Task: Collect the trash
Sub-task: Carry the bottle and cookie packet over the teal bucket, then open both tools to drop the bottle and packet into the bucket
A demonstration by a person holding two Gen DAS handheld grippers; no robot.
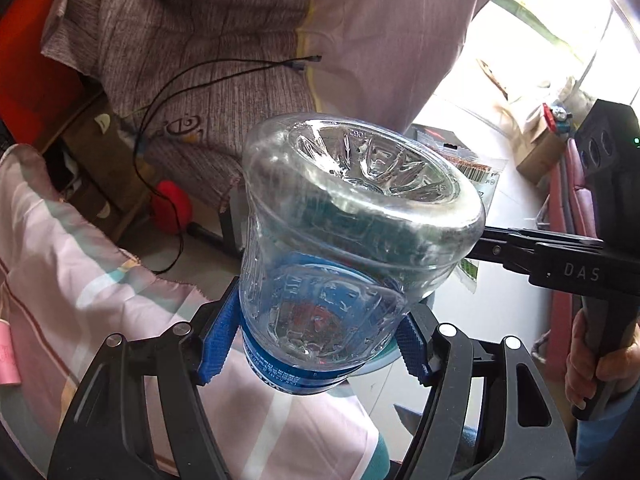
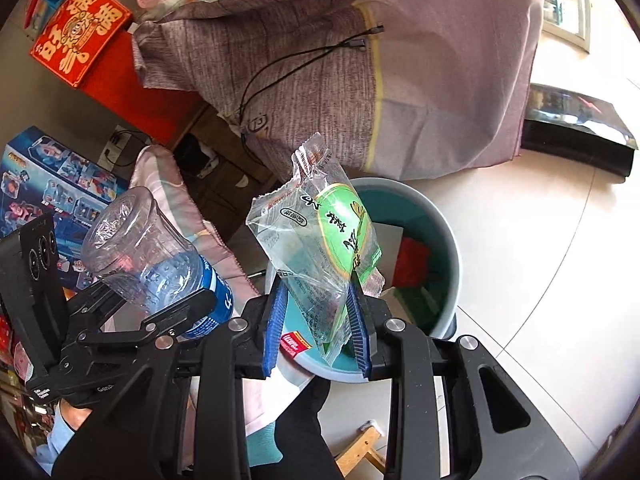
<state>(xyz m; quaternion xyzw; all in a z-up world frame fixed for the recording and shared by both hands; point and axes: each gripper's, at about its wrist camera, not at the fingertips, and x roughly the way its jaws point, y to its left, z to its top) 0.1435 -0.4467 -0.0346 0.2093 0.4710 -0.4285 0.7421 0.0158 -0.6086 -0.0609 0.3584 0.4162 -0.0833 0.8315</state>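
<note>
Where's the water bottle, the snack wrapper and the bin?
water bottle point(image 1: 352, 216), left wrist view, clear side wall
snack wrapper point(image 2: 340, 220), right wrist view, green print
bin point(image 2: 448, 248), right wrist view, grey rim

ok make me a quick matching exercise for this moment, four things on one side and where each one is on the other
Things:
1. clear plastic bottle
2. snack wrapper
3. black cable
4. red piece of trash

Places:
A. inside the grey bin
B. draped over the grey-purple cloth
C. clamped in the left gripper
D. pinched in the right gripper

Pairs: 1-C, 2-D, 3-B, 4-A
</note>
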